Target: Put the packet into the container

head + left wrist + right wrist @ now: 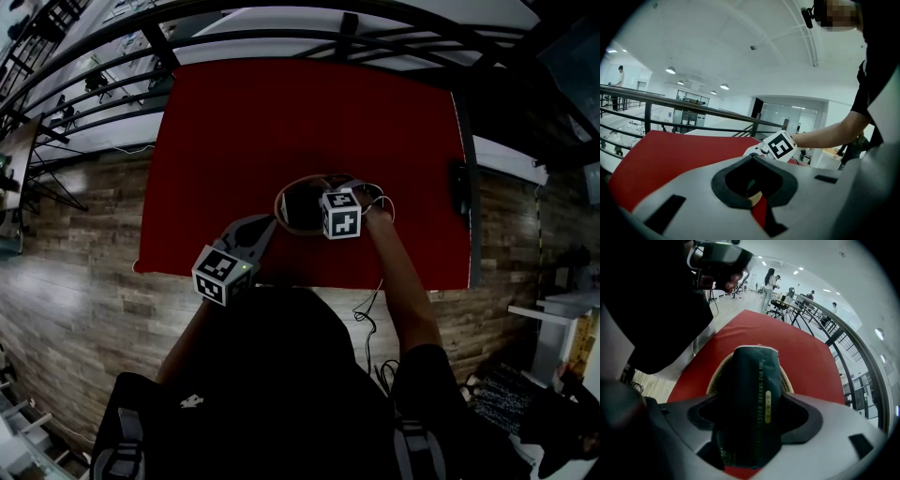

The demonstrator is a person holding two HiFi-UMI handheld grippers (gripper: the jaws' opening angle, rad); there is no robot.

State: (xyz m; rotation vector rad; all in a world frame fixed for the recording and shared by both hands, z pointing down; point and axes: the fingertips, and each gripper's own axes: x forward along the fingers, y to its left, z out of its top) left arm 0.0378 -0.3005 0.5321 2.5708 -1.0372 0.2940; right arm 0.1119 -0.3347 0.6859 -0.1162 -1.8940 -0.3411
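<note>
A dark green packet [750, 394] with gold print is clamped between the jaws of my right gripper [750, 425]. It hangs just over a round tan woven container [715, 376] that rests on the red cloth. In the head view the container [284, 199] sits near the table's front middle. My right gripper [319, 203] reaches into it from the right, and the packet [300, 210] shows as a dark shape inside the rim. My left gripper [268, 225] hovers at the container's near left, shut with nothing in it. From the left gripper [757, 199] view I see the right gripper's marker cube [780, 145] just ahead.
The red cloth [281, 112] covers the table, ringed by a wooden floor. A black railing [112, 56] runs behind and to the left. A cable [367, 314] hangs off the table's near edge. People and desks [787, 294] stand far off.
</note>
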